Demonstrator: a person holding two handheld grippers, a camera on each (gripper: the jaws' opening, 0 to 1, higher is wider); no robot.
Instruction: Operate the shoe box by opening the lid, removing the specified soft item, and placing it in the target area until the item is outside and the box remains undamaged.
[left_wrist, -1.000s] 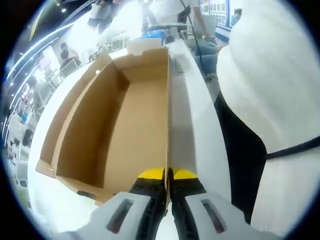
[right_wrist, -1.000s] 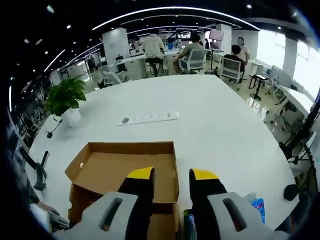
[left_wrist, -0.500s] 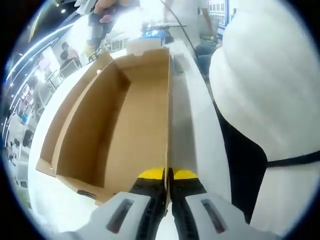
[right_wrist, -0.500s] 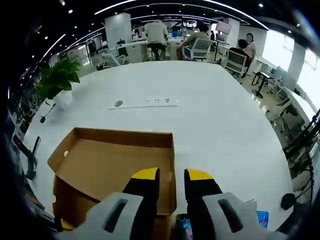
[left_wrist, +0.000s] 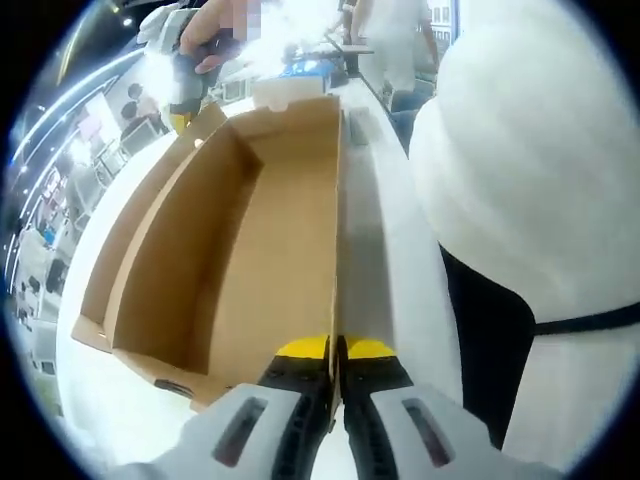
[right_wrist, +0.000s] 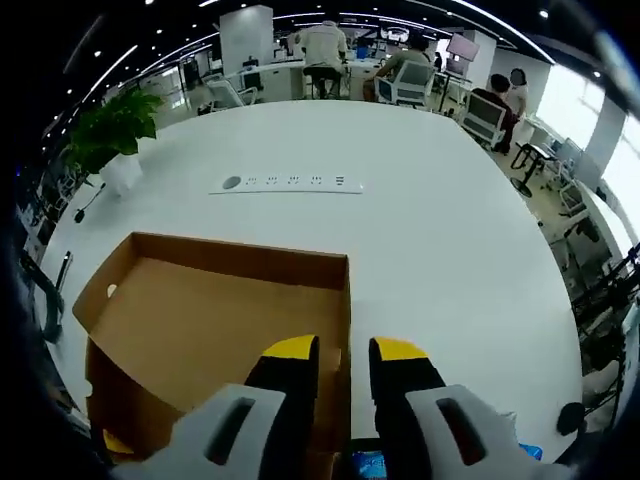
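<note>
Brown cardboard shoe box (left_wrist: 250, 230), lid open, on white table (right_wrist: 430, 230)

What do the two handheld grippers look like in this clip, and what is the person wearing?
Both the left gripper and the right gripper have light grey moulded bodies with dark slot-shaped recesses, black jaws and yellow tips. No cables show on either. In the left gripper view the person wears a white top over dark clothing, crossed by a thin black strap.

The left claw (left_wrist: 336, 348) has its yellow-tipped jaws pressed together on a thin cardboard edge. The right claw (right_wrist: 335, 348) holds its jaws a little apart, seemingly with nothing between them. The person's white-clad torso (left_wrist: 530, 170) looms beside the left claw.
</note>
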